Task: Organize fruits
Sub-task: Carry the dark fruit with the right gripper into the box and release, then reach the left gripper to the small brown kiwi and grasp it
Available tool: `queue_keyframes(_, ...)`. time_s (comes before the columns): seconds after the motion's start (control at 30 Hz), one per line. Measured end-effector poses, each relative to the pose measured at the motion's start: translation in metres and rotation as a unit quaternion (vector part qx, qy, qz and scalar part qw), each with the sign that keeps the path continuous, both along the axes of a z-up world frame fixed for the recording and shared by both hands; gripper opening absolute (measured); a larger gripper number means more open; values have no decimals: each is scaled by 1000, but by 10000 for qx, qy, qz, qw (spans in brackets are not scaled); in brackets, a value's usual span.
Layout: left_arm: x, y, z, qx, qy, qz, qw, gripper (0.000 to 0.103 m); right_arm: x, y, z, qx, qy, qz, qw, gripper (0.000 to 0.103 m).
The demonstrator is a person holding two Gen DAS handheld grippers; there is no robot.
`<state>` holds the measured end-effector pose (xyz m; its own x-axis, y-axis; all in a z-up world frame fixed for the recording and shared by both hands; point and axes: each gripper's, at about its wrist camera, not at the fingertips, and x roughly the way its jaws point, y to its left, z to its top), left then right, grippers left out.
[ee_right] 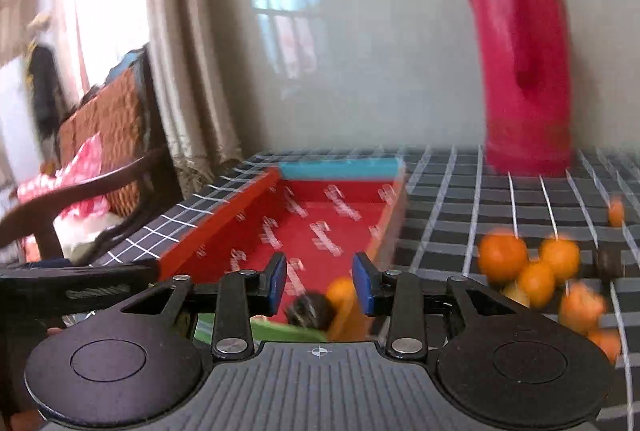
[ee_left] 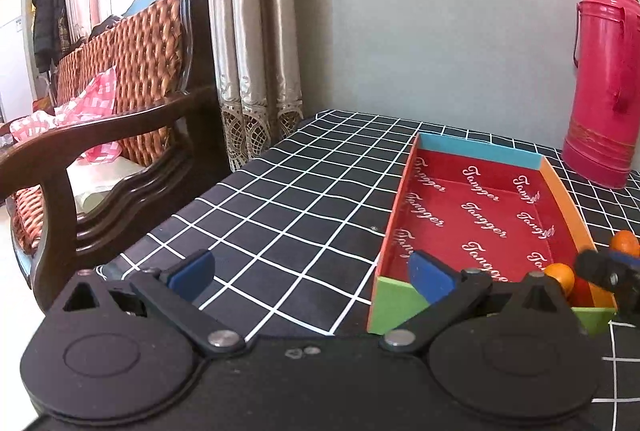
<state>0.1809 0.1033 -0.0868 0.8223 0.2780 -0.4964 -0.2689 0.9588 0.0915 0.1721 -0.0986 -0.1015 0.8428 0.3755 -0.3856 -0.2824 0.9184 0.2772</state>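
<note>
A shallow tray (ee_left: 480, 155) with a red printed floor and coloured walls lies on the checked cloth. My left gripper (ee_left: 311, 275) hovers open at its near left corner, nothing between the blue pads. In the right wrist view my right gripper (ee_right: 321, 283) stands over the tray's (ee_right: 340, 169) near end, open a little, its pads touching nothing. Just beyond its right pad an orange (ee_right: 342, 293) and a dark round fruit (ee_right: 310, 309) lie in the tray. That orange (ee_left: 559, 274) also shows in the left wrist view, beside the right gripper's fingers (ee_left: 604, 269).
Several oranges (ee_right: 532, 271) are heaped on the cloth right of the tray, with another dark fruit (ee_right: 608, 263) and a lone orange (ee_right: 616, 213) farther right. A tall red thermos (ee_left: 604, 79) stands at the back right by the wall. A wooden chair (ee_left: 120, 135) flanks the table's left edge.
</note>
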Motion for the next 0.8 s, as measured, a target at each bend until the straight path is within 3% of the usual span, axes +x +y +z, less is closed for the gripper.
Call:
queue_keyframes(0.13, -1, 1, 0, 47, -17, -4, 10000, 97, 0, -8, -6, 332, 286, -63, 9990, 41)
queue_keyframes(0.27, -1, 2, 1, 67, -14, -2, 10000, 97, -4, 3, -1, 334, 285, 57, 9990, 61)
queue_keyframes(0.5, -4, -7, 6, 102, -97, -121, 9998, 97, -11, 0, -1, 369, 176, 65, 9991, 62)
queue_keyframes(0.6, -8, -21, 12, 112, -245, -350, 9990, 97, -21, -19, 5, 226, -82, -382, 9990, 64)
queue_keyframes(0.63, -10, -30, 15, 122, -316, -479, 9983, 97, -25, -29, 7, 154, -198, -643, 9976, 69)
queue_keyframes(0.67, -12, -38, 17, 133, -369, -588, 9975, 97, -29, -37, 7, 67, -295, -882, 9956, 82)
queue_keyframes(0.7, -14, -47, 19, 146, -419, -718, 9964, 97, -34, -48, 8, -83, -430, -1235, 9914, 94)
queue_keyframes(0.8, -21, -82, 21, 214, -528, -1173, 9915, 97, -49, -72, 6, -798, -862, -2297, 9662, 100)
